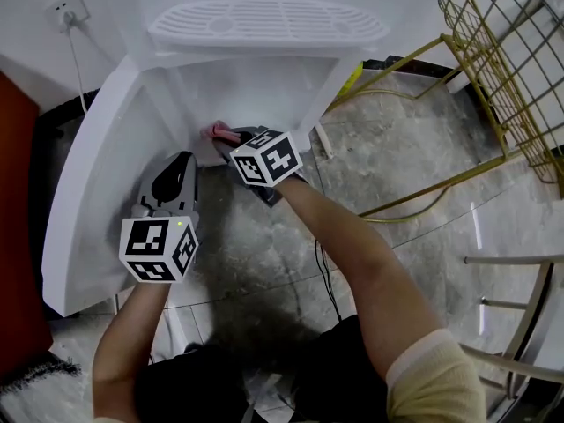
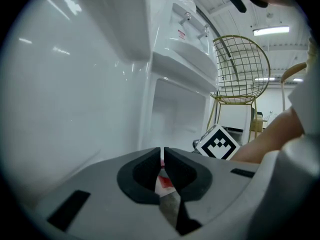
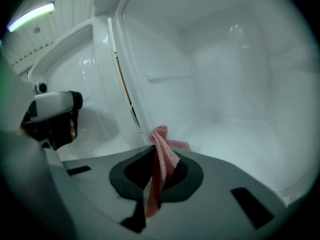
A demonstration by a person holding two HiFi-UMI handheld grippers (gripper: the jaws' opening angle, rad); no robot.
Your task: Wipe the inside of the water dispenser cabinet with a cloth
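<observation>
The right gripper (image 3: pixel 161 153) is clamped on a pink cloth (image 3: pixel 160 136). The cloth's folded end pokes out past the jaws at the mouth of the open white water dispenser cabinet (image 3: pixel 235 94), low over its floor. The left gripper (image 2: pixel 162 156), jaws together on nothing, hovers beside the swung-open door (image 1: pixel 92 183). A gold wire chair (image 1: pixel 507 77) stands to the right on the grey tiled floor (image 1: pixel 414 157).
</observation>
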